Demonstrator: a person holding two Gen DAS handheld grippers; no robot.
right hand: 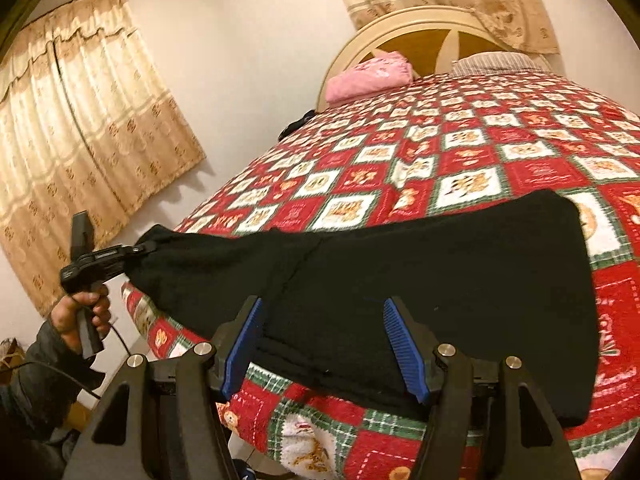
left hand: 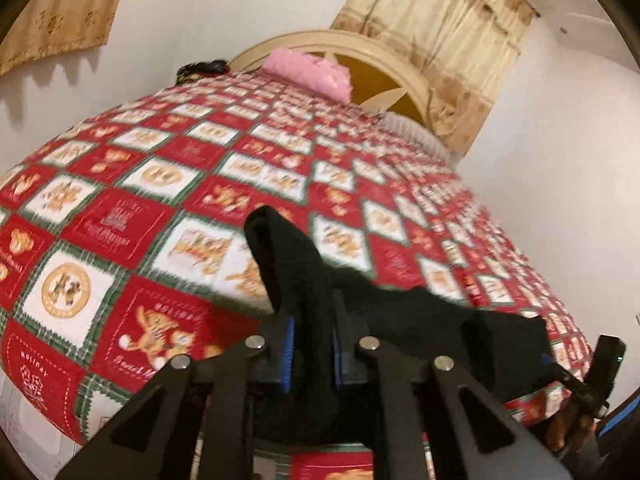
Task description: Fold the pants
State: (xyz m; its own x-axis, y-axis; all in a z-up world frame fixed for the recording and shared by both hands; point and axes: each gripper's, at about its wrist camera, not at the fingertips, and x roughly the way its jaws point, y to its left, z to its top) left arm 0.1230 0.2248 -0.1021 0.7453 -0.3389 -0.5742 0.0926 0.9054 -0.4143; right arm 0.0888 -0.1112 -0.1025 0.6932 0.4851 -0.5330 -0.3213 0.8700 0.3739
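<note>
Left gripper [left hand: 312, 344] pinches black pants [left hand: 304, 264] (bedspread [left hand: 160, 184] beneath).

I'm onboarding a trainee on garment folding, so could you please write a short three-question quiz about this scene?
1. True or false: the left tongs are shut on the black pants.
2. The right tongs are: A) open above the pants, B) shut on the pants, C) out of view.
3. Fill in: the pink item lies near the ____.

Key: 1 true; 2 A; 3 headboard.
</note>
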